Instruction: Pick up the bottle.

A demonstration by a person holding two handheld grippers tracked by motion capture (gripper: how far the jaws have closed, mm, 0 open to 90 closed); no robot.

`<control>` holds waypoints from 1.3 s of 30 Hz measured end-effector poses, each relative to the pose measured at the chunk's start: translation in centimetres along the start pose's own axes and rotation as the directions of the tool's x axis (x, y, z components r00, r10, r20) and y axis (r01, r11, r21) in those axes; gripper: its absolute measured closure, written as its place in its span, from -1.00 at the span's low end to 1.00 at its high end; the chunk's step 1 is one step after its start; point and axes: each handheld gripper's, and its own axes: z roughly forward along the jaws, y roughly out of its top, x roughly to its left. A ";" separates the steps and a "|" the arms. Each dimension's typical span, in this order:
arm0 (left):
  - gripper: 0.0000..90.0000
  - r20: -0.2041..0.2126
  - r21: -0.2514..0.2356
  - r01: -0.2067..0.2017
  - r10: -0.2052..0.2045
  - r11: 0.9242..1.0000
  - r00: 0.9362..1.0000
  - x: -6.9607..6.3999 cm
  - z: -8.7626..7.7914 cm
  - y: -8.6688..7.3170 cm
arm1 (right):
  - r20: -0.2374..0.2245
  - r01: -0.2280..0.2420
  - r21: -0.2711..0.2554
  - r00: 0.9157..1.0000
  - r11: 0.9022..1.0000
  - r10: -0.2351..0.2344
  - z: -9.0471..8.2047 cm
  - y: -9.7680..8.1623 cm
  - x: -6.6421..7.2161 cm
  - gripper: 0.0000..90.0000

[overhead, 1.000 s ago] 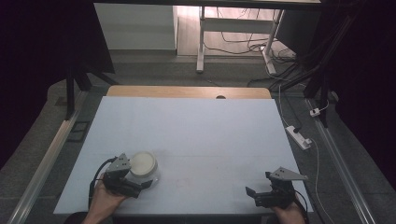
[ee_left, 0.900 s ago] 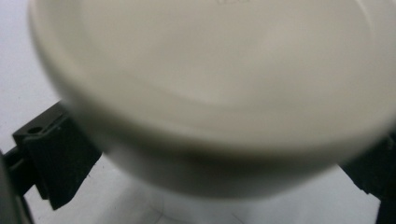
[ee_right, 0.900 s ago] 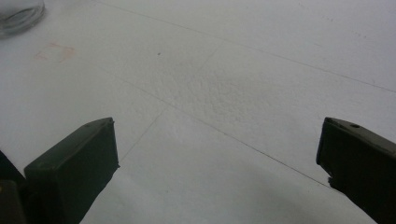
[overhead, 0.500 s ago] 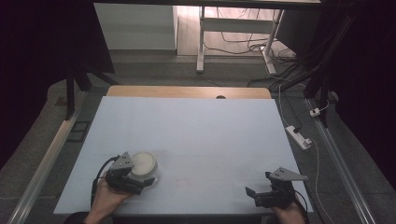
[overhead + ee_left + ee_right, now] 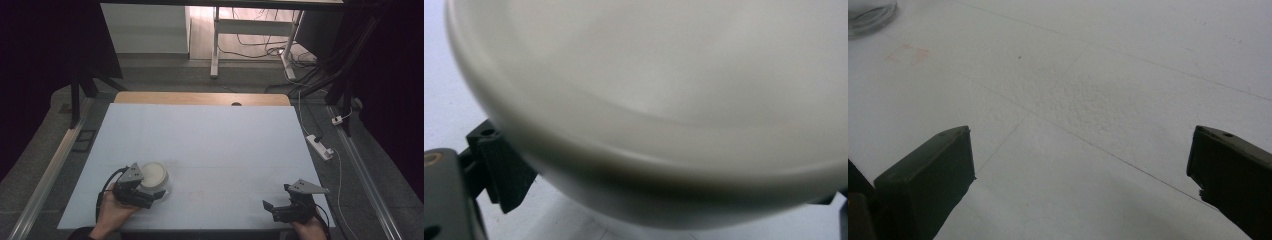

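Bowl (image 5: 153,176) near-left on table (image 5: 210,135); right tool (image 5: 278,209) near-right.

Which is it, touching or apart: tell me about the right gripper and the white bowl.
Apart. The high view shows the right gripper at the table's near right corner, with bare table between it and the white bowl at the left.

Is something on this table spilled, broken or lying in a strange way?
Nothing stands out. The white bowl looks whole, with the left gripper at it, and the table shows no spill. The right gripper is open.
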 end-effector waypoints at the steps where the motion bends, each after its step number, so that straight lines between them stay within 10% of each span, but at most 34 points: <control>1: -0.84 0.001 0.000 0.002 -0.002 1.000 1.000 0.0 0.0 0.0 | 0.000 0.000 0.000 1.000 1.000 0.000 0.0 0.0 0.0 -1.00; 39: -0.83 0.030 -0.033 -0.038 0.039 0.999 0.999 -0.2 -0.8 3.9 | -0.001 -0.011 -0.002 1.000 1.000 0.011 0.0 0.0 -0.1 -1.00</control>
